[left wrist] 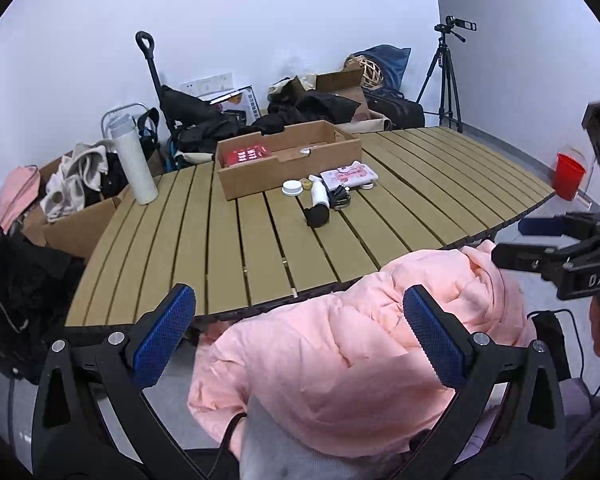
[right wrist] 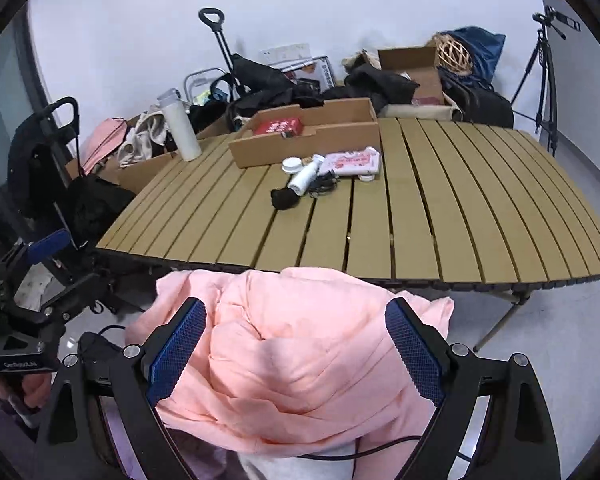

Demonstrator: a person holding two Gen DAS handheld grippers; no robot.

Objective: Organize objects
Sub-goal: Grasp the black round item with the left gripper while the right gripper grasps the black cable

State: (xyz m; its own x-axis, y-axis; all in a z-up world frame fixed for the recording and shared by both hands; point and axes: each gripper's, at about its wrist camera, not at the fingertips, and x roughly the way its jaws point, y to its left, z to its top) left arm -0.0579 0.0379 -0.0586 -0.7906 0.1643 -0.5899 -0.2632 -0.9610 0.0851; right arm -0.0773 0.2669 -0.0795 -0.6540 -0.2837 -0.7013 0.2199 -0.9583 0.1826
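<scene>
A cardboard box (left wrist: 288, 170) (right wrist: 308, 144) stands on the slatted table (left wrist: 228, 248) (right wrist: 440, 208) with a red packet (left wrist: 246, 155) (right wrist: 278, 126) inside. In front of it lie a white jar lid (left wrist: 291, 188) (right wrist: 291, 165), a white bottle (left wrist: 319, 193) (right wrist: 306, 178), a black pouch (left wrist: 317, 216) (right wrist: 284, 199), a black cable (left wrist: 341, 196) (right wrist: 322, 186) and a pink wipes pack (left wrist: 348, 176) (right wrist: 354, 162). My left gripper (left wrist: 300, 332) and right gripper (right wrist: 296, 344) are open and empty, held below the table's near edge over a pink jacket (left wrist: 352, 344) (right wrist: 300, 360).
A tall white flask (left wrist: 134, 166) (right wrist: 180, 130) stands at the table's far left corner. Bags, clothes and boxes pile behind the table. A tripod (left wrist: 444, 80) (right wrist: 540, 68) stands at back right; a red bucket (left wrist: 568, 176) is on the right.
</scene>
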